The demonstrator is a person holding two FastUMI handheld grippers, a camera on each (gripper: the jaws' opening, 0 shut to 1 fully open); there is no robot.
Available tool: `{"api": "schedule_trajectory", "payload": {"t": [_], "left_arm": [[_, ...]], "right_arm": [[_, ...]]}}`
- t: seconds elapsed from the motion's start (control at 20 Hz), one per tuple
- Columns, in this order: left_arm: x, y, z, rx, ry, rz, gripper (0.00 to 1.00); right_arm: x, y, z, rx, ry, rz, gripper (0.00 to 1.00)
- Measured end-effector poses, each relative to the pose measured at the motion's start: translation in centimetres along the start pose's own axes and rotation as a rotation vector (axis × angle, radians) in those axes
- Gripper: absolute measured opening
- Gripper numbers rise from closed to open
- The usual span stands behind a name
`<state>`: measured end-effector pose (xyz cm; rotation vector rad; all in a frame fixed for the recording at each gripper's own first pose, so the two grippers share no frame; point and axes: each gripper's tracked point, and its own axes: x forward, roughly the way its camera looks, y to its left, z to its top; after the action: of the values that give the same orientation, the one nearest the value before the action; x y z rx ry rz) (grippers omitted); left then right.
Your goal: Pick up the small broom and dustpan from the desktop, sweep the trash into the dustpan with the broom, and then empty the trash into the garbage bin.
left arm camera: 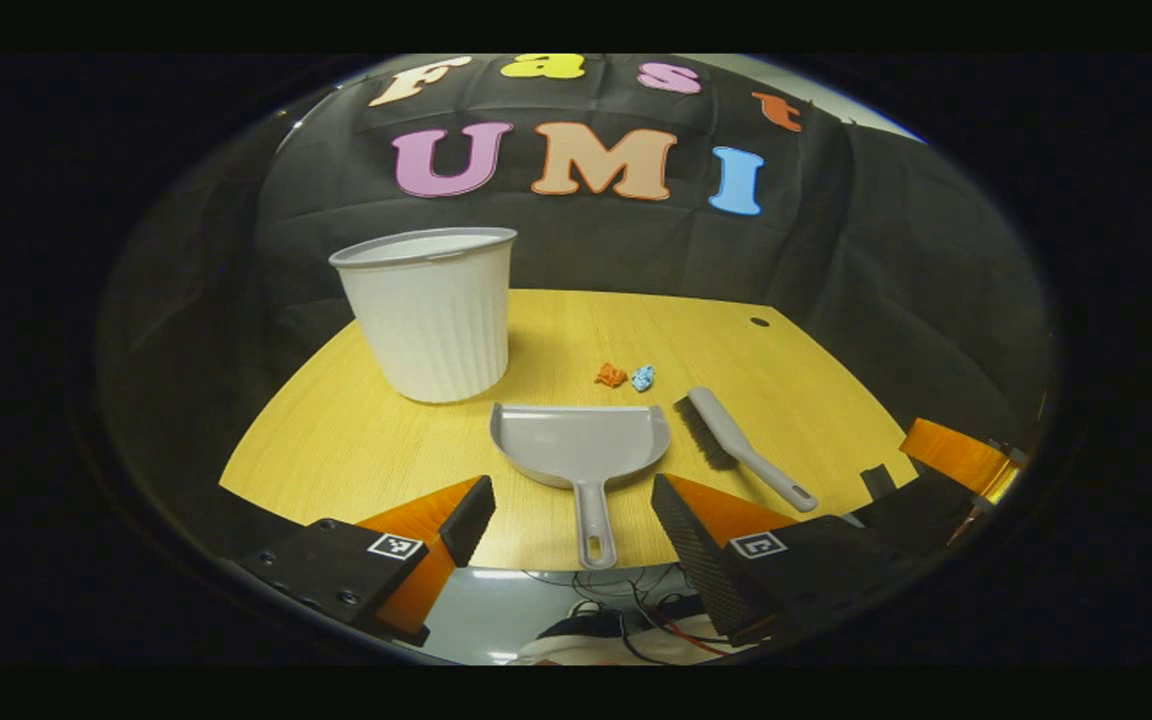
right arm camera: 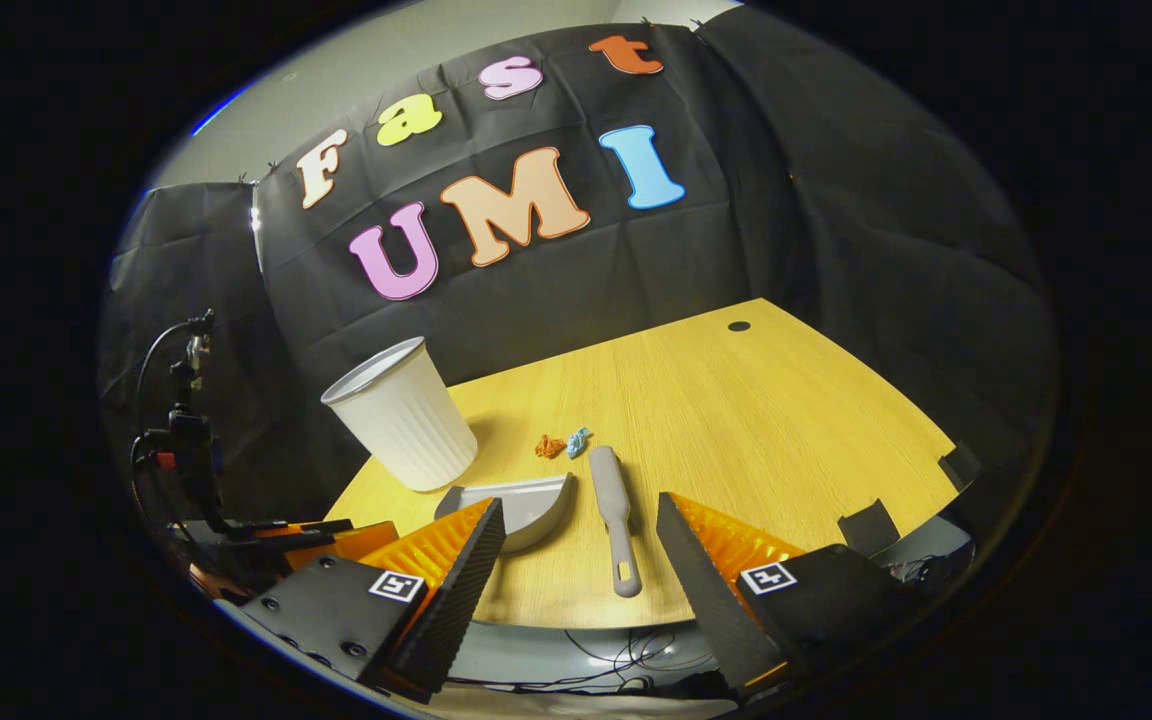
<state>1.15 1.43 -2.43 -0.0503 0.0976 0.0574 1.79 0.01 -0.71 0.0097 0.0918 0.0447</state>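
While both jaws gape empty, the right gripper view adds a camera stand [right arm camera: 181,440].

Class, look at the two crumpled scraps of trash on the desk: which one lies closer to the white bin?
The orange scrap. It sits on the side toward the white bin, while the blue scrap lies just beyond it, nearer the broom.

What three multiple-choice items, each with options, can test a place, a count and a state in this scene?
1. Where does the dustpan lie?
A. inside the garbage bin
B. on the desk, between bin and broom
C. held by a gripper

2. How many trash scraps lie on the desk?
A. two
B. four
C. none

3. How is the left gripper?
A. shut on the broom
B. shut on the dustpan
C. open

Key: B, it lies flat between them; A, an orange scrap and a blue scrap; C, its fingers stand apart, holding nothing.
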Motion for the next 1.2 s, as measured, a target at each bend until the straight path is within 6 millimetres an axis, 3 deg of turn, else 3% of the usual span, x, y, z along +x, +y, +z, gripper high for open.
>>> {"api": "schedule_trajectory", "payload": {"t": [0.7, 1.2], "left_arm": [[0.3, 0.9, -0.8, -0.037, 0.041, 0.026, 0.96], [1.2, 1.2, -0.9, -0.03, 0.069, 0.019, 0.95]], "right_arm": [[1.9, 1.1, -0.4, 0.031, 0.035, 0.038, 0.98], [2.8, 0.4, -0.6, 0.049, 0.052, 0.006, 0.98]]}}
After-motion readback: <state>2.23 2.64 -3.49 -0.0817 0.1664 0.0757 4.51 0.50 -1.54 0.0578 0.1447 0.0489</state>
